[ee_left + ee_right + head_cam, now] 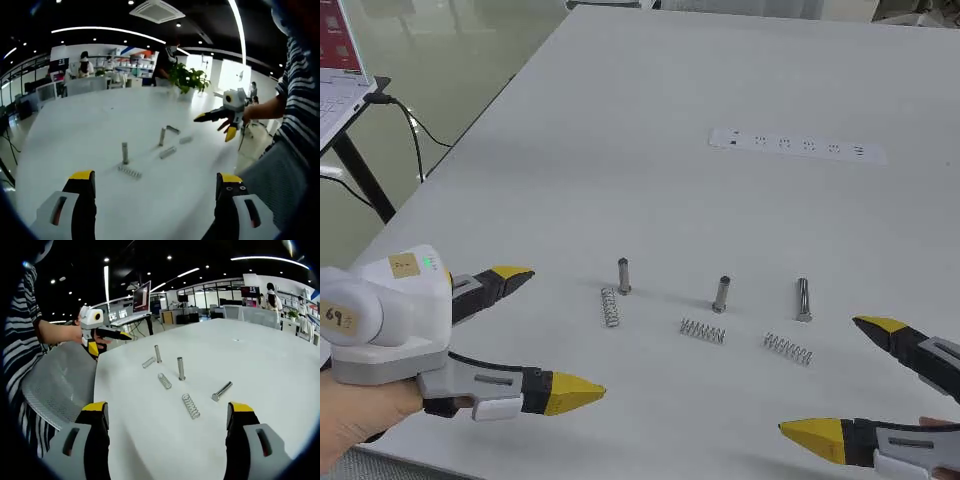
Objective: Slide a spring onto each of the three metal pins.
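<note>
a: left gripper point(545, 330), right gripper point(825, 375)?
b: both jaws wide apart, holding nothing.
a: springs point(702, 331)?
b: three, loose on table point(620, 150), one just beside each pin point(721, 294), none threaded.

- Head view: high over the near edge of the table point(620, 150), facing forward and down. The row of pins point(721, 294) and the springs point(702, 331) sit close, mid-frame.
- Left gripper view: low above the table at the row's left end, facing right along it.
- Right gripper view: low at the right end, facing left.
- Shared: all three take in pins and springs. Each gripper view catches the opposite one: left gripper point(111, 346), right gripper point(214, 129).
</note>
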